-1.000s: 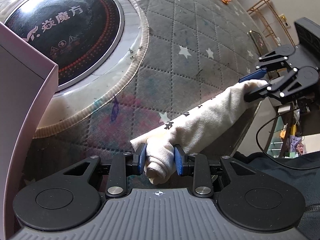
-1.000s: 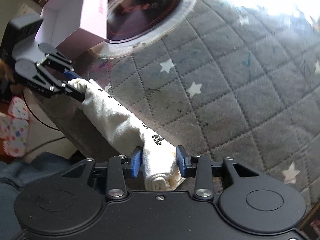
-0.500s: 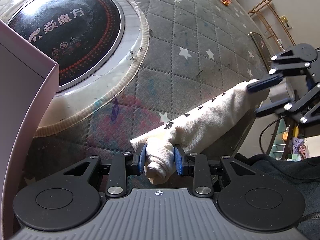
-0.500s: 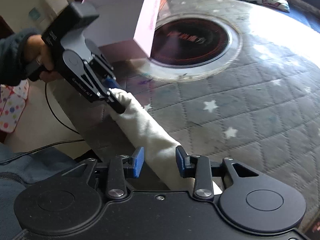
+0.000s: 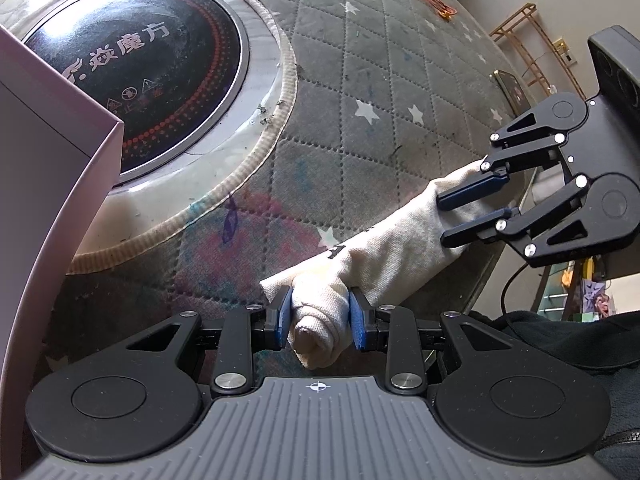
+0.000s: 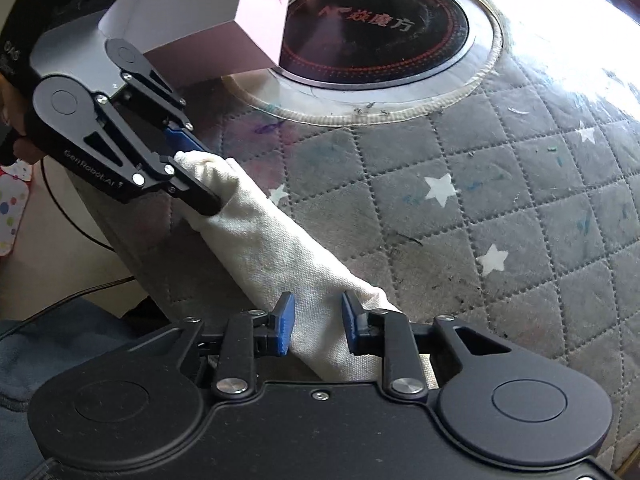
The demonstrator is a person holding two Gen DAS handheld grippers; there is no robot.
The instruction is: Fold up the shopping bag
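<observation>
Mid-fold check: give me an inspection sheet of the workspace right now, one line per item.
Surface: quilted star-print cover, stained, round hob set in.
Job's things: shopping bag, rolled long, lying at the table edge.
Clutter: pink box; orange clip; phone.
Grippers: left gripper clamped on one bag end; right gripper straddling the other, jaws just closing, pads not yet pressing.
Cables: black cable hanging off the edge.
Surroundings: gold rack.
</observation>
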